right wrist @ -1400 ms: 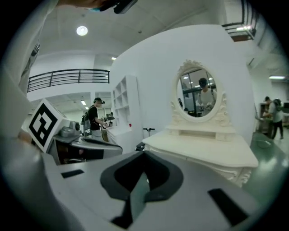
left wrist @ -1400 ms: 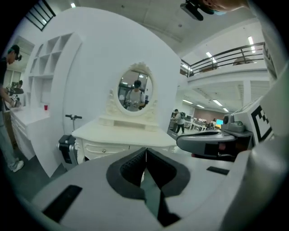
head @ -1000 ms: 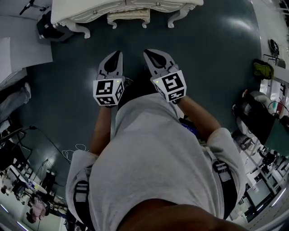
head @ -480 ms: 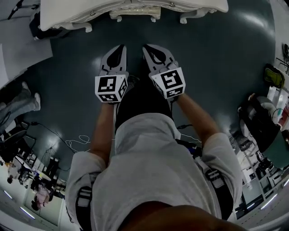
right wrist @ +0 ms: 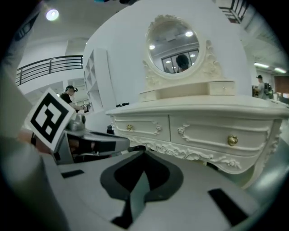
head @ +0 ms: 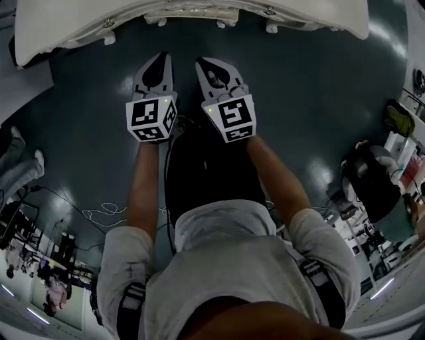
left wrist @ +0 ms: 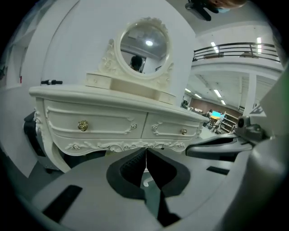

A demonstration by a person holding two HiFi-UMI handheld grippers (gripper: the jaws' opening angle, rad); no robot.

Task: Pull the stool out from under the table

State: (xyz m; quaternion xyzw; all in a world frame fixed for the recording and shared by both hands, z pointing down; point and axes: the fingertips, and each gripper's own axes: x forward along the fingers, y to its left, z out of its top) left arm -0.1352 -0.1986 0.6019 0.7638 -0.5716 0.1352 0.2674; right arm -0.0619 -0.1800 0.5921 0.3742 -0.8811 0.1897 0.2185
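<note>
Stool, left claw, right claw outstretched, parallel

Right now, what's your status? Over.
Left gripper, right gripper shut, empty. Stool tucked under the table, untouched. Nothing blocking it.

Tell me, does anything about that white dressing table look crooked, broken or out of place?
Nothing stands out. The dressing table looks intact: both drawers are shut, and the round mirror sits upright and uncracked.
</note>
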